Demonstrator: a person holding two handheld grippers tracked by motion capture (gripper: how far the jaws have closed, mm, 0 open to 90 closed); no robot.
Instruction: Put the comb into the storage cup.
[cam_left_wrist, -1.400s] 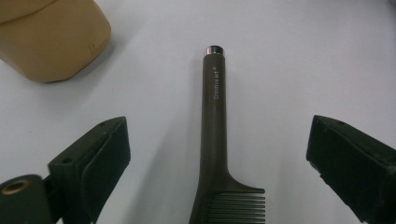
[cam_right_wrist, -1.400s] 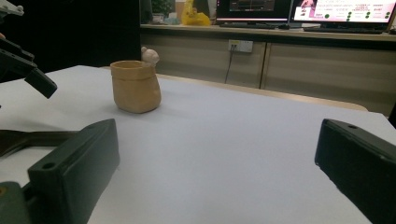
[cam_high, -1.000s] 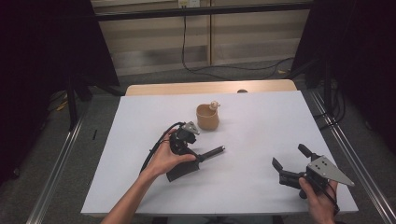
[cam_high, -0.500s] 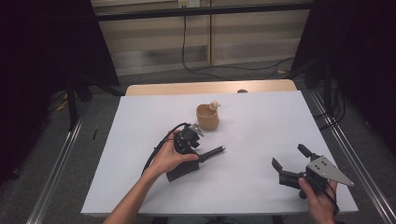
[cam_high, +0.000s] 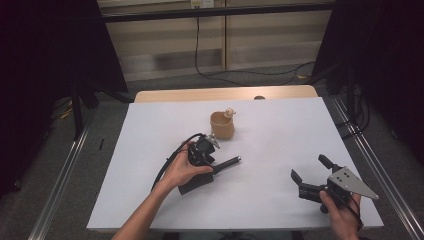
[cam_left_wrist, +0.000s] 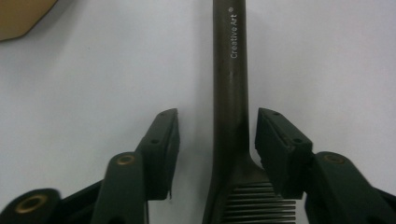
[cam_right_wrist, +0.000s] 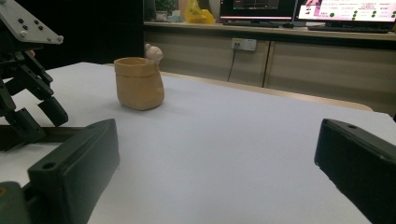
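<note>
While the left tongs (cam_left_wrist: 215, 140) are straddling the dark comb (cam_left_wrist: 229, 93) handle mid-bench, jaws open and not touching it, the right tongs (cam_high: 311, 176) are idling wide near the right front corner; closing off-centre risks skidding the comb away.

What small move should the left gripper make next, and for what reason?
Probably shut the left gripper. Its jaws stand open on either side of the dark comb handle, near the teeth, with a gap at each side, and the comb lies flat on the white table.
</note>
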